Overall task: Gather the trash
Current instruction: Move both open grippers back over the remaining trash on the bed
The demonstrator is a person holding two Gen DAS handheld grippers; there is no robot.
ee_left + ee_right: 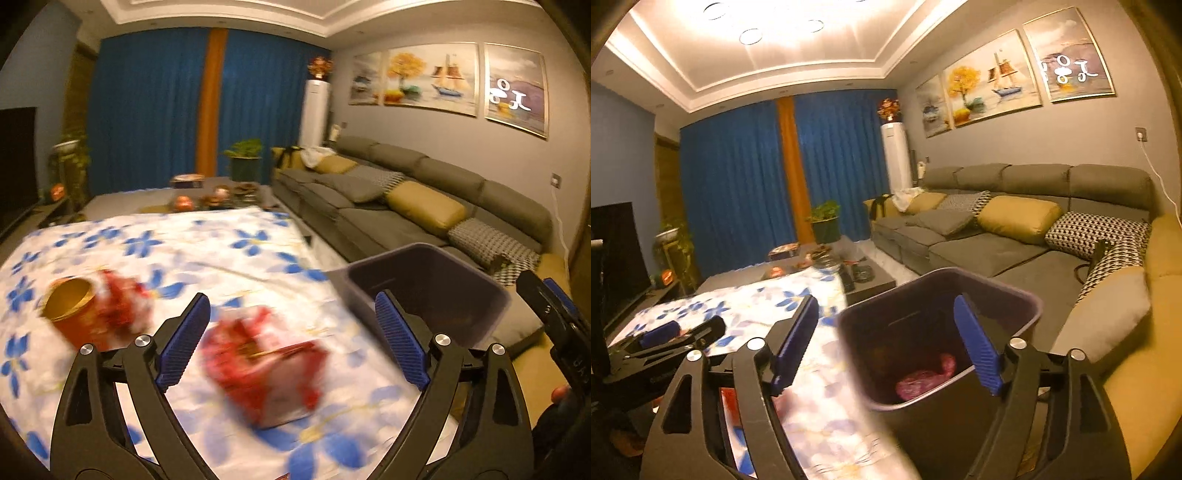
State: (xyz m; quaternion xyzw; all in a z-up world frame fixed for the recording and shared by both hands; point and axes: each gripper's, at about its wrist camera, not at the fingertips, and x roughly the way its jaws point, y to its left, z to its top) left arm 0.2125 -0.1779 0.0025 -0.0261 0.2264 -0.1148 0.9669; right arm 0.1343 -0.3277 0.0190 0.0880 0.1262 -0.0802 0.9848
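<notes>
Your left gripper point(291, 339) stands wide open and empty. It hovers above the table with the white cloth printed with blue flowers point(207, 251). Directly between and a little beyond its blue ribbed pads lies a crumpled red snack wrapper point(269, 373), blurred in this view. To the left of the left pad, further away, lies a red paper cup on its side with a golden inside point(77, 314), and more red crumpled material sits just beside it.

Your right gripper point(890, 339) is also wide open, with nothing between its pads. It points over the dark purple plastic bin point(1030, 314), which stands beside the table edge, in front of the grey sofa point(997, 254). At the bottom of the bin, between the pads in this view, you can see a pink-red crumpled piece point(925, 378), and something darker near it that I cannot identify.

I judge that the collecting is partly done: some trash is already in the bin, and at least two pieces wait on the cloth. The next move, I think, belongs to your left gripper: lower it over the red wrapper, so that one pad comes on each side, then close. The wrapper is soft and light, so close fully, and take care not to pinch the cloth together with it.
</notes>
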